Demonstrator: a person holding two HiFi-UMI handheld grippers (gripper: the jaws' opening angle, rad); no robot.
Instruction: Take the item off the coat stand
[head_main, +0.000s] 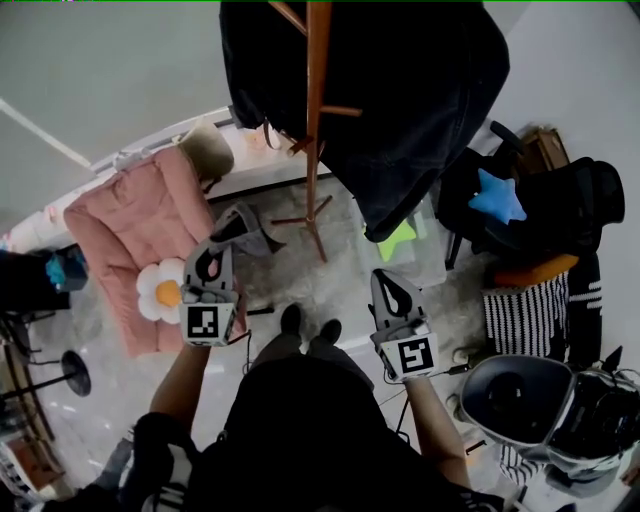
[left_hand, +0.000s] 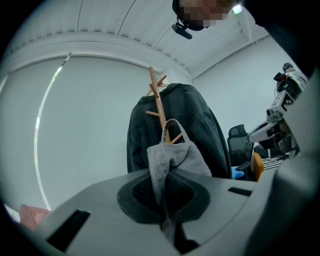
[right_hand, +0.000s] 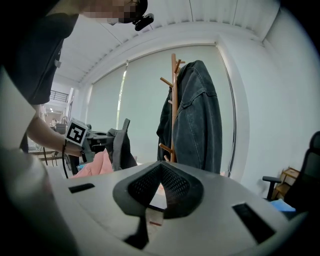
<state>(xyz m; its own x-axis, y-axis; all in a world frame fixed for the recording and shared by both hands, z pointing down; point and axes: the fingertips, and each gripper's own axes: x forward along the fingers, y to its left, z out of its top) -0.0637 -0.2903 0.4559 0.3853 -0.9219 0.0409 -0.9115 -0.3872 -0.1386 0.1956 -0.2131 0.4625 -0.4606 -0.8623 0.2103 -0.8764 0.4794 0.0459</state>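
A wooden coat stand (head_main: 317, 120) carries a dark denim jacket (head_main: 410, 100). My left gripper (head_main: 214, 248) is shut on a grey fabric item (head_main: 245, 228) with a loop strap, held in the air to the left of the pole and apart from it. In the left gripper view the grey item (left_hand: 172, 157) is pinched between the jaws of the left gripper (left_hand: 162, 176), with the stand (left_hand: 157, 97) and jacket (left_hand: 200, 130) behind it. My right gripper (head_main: 384, 277) hangs shut and empty in front of the stand; in its own view the right gripper (right_hand: 161, 169) faces the stand (right_hand: 174, 100).
A pink mat (head_main: 140, 230) with a flower cushion (head_main: 160, 290) lies on the floor at left. At right stand a black chair with a blue star (head_main: 497, 197), a striped bag (head_main: 525, 315) and a grey helmet-like shell (head_main: 520, 400). The person's shoes (head_main: 308, 325) stand near the stand's base.
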